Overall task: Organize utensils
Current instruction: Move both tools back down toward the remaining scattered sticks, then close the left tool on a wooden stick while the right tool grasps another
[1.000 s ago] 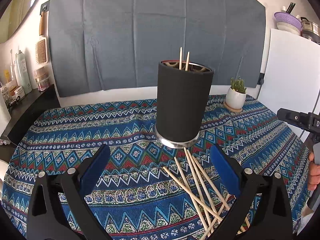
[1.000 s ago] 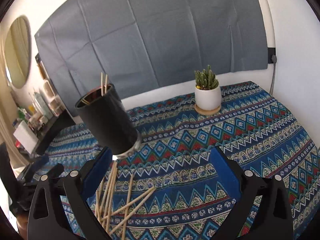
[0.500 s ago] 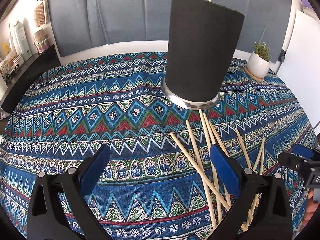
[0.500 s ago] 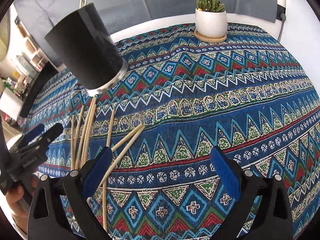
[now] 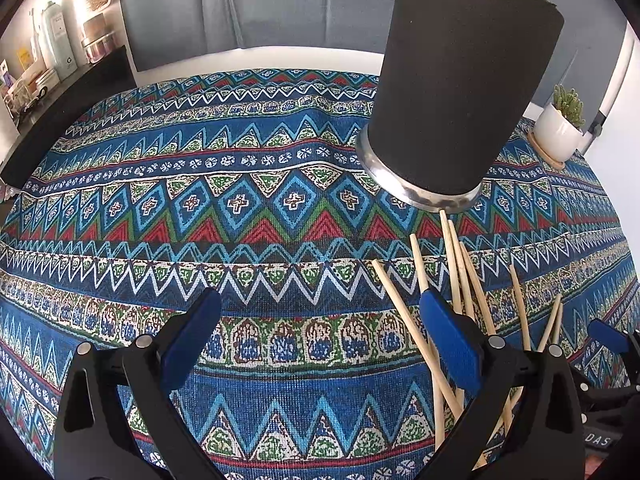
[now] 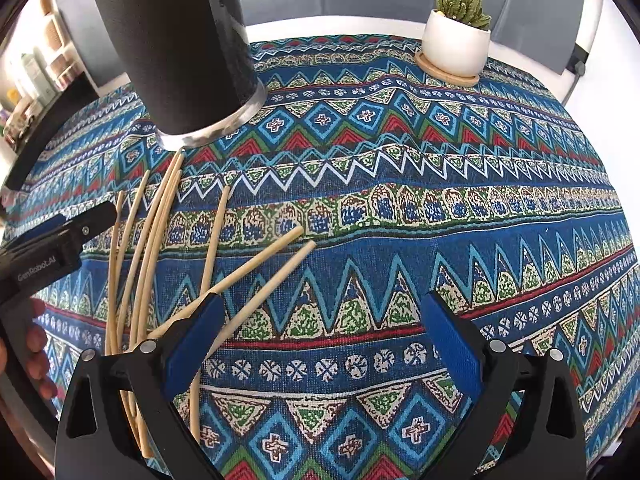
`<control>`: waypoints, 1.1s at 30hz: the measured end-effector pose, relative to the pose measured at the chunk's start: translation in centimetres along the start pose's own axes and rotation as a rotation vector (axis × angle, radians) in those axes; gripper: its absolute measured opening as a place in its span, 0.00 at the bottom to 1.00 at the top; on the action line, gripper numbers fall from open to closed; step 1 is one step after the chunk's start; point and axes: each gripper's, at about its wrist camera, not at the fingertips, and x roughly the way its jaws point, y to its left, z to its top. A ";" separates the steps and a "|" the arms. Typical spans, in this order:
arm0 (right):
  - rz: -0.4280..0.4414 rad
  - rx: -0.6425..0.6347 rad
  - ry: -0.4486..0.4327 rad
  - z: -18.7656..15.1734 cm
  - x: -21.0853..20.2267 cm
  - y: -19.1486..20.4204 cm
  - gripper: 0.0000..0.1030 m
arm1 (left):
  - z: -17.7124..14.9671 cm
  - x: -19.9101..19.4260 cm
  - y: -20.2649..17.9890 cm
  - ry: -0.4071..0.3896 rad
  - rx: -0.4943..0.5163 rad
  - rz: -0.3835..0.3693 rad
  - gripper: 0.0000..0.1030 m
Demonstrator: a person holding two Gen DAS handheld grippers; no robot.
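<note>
Far left of the black holder (image 5: 460, 80), well apart: a shelf of bottles (image 5: 56, 48), of no concern here.

Nearer, left of the holder and low over the patterned cloth (image 5: 240, 208): the left gripper (image 5: 318, 304), spread wide and gripping nothing, its right finger overlapping the loose chopsticks (image 5: 460, 264). Could scatter them if closed blindly there. Could also pinch several crossed sticks at once and drop some on the lift.

Upright on the cloth: the holder itself, tall and narrow on a metal base. Likely to tip if bumped high on its wall by either tool, or levered by a stick shoved against the base. Contents hidden from both views at this angle.

In front of the holder, fanned out from its base toward the cameras: the chopsticks, several crossing, one tip touching or almost touching the metal rim. Thin and probably round, so apt to roll on the cloth and slip from flat pads.

Right of the holder: the right gripper (image 6: 322, 308), likewise wide open and empty, its left finger over two angled sticks. Risks knocking the other tool, with both crowding the same pile.

Further right, well apart from the holder: a potted cactus (image 6: 456, 44), safe unless caught by a wide swing.
</note>
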 end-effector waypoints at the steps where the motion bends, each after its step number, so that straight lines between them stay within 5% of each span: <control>1: -0.008 -0.001 0.003 -0.1 0.0 0.0 0.91 | 0.1 0.3 0.0 0.006 0.000 0.011 0.94; 4: -0.023 0.001 0.000 -0.2 0.0 -0.3 0.91 | 0.0 0.9 -0.2 -0.001 0.031 0.055 0.95; 20: -0.027 0.014 0.008 -2.7 -1.3 1.4 0.91 | -1.8 -0.2 -1.0 -0.006 0.043 0.046 0.95; 21: -0.019 0.002 0.007 -2.9 -1.4 1.6 0.88 | -2.0 -0.3 -1.1 -0.004 0.043 0.045 0.92; 22: -0.009 -0.006 -0.007 -3.0 -1.6 1.6 0.72 | -2.1 -0.5 -1.2 -0.002 0.046 0.045 0.90; 23: -0.004 -0.007 -0.039 -3.2 -2.1 1.5 0.57 | -2.3 -0.8 -1.4 0.000 0.050 0.042 0.85; 24: 0.009 0.010 -0.067 -3.3 -2.6 1.0 0.32 | -2.4 -1.1 -1.6 0.003 0.060 0.035 0.77; 27: 0.055 0.062 -0.089 -3.8 -2.9 -0.5 0.10 | -3.0 -2.0 -2.2 -0.007 0.108 0.013 0.52; 30: 0.142 0.078 -0.078 -3.8 -2.9 -2.0 0.06 | -3.6 -2.7 -2.0 -0.011 0.132 -0.007 0.25; 33: 0.233 0.140 -0.063 -3.7 -2.7 -3.9 0.05 | -3.9 -3.1 -0.7 0.005 0.114 -0.033 0.08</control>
